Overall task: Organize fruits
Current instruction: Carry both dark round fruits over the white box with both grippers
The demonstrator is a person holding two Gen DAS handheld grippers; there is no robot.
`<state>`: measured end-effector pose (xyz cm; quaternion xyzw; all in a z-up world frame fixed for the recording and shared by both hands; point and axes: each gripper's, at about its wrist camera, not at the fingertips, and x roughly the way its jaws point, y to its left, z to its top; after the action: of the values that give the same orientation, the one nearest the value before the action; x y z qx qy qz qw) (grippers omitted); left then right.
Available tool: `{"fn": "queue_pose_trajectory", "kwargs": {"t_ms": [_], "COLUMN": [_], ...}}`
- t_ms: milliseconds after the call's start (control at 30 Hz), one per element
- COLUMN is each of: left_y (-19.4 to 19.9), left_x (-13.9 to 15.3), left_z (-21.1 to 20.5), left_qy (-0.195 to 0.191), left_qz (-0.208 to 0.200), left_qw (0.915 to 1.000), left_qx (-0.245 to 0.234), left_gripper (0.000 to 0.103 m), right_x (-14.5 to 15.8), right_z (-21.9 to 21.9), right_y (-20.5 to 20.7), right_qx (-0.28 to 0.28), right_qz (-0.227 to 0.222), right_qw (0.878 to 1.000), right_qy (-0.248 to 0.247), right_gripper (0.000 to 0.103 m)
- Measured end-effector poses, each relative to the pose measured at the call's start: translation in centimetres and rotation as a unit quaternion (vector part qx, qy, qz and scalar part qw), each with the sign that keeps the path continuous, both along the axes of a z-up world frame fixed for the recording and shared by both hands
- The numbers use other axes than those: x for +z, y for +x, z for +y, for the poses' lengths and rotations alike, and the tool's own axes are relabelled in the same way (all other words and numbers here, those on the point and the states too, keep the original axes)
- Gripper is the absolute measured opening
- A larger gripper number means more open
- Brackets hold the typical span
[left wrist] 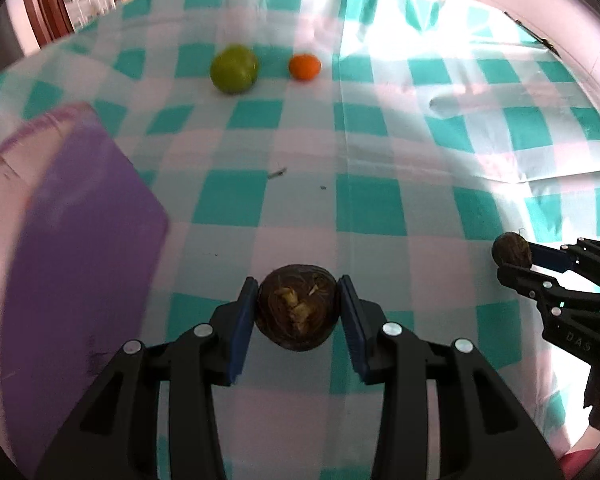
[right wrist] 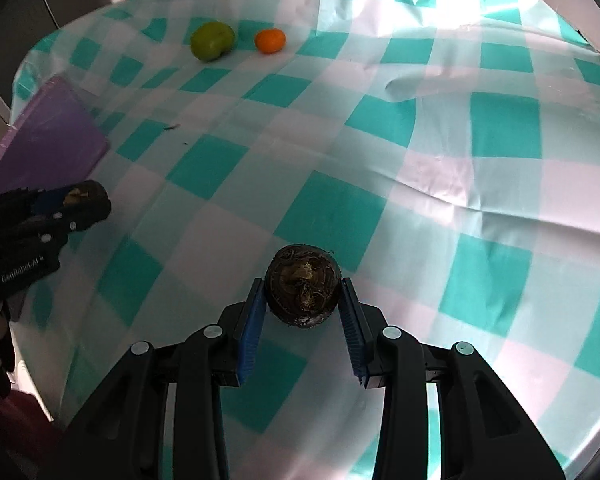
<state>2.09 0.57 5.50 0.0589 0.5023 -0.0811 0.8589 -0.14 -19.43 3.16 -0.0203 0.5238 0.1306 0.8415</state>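
Note:
My left gripper (left wrist: 298, 300) is shut on a dark brown round fruit (left wrist: 298, 316), held above the checked tablecloth (left wrist: 380, 208). My right gripper (right wrist: 302, 292) is shut on a second dark brown round fruit (right wrist: 302, 280), also off the cloth. Each wrist view catches the other gripper from the side: the right gripper (left wrist: 514, 258) with its fruit (left wrist: 509, 248) at the right edge, the left gripper (right wrist: 86, 204) with its fruit (right wrist: 82, 194) at the left edge. A green fruit (left wrist: 234, 68) (right wrist: 213, 41) and a small orange fruit (left wrist: 304, 66) (right wrist: 270, 41) lie side by side at the far end.
A purple plastic container (left wrist: 72, 240) (right wrist: 48, 136) sits at the table's left edge, close to my left gripper. The teal and white cloth is creased with a raised fold (right wrist: 440, 76) towards the far right. Small dark crumbs (left wrist: 277, 173) lie mid-table.

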Motion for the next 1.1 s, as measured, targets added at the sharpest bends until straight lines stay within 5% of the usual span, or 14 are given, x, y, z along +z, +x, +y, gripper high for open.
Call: {"fn": "queue_pose_trajectory", "kwargs": {"t_ms": [333,733,1100], "left_y": [-3.4,-6.7,-7.4], "left_x": [5.3,7.6,10.9], "left_z": [-1.0,1.2,5.8], "left_qy": [0.007,-0.008,-0.036], "left_qz": [-0.046,-0.063,-0.123], "left_qw": [0.9989,0.9977,0.9911], "left_qx": [-0.007,0.023,0.037], "left_gripper": [0.041,0.041,0.041], "right_x": [2.9,3.2,5.9], "right_z": [-1.2,-2.6,2.6], "right_y": [-2.9,-4.6,-4.2], "right_qx": [0.005,-0.010,0.019], "right_qz": [-0.039,-0.045,-0.062], "right_qw": [0.999,0.997,0.996], "right_qy": [0.035,0.055,0.059], "right_gripper": [0.038,0.038,0.038]}}
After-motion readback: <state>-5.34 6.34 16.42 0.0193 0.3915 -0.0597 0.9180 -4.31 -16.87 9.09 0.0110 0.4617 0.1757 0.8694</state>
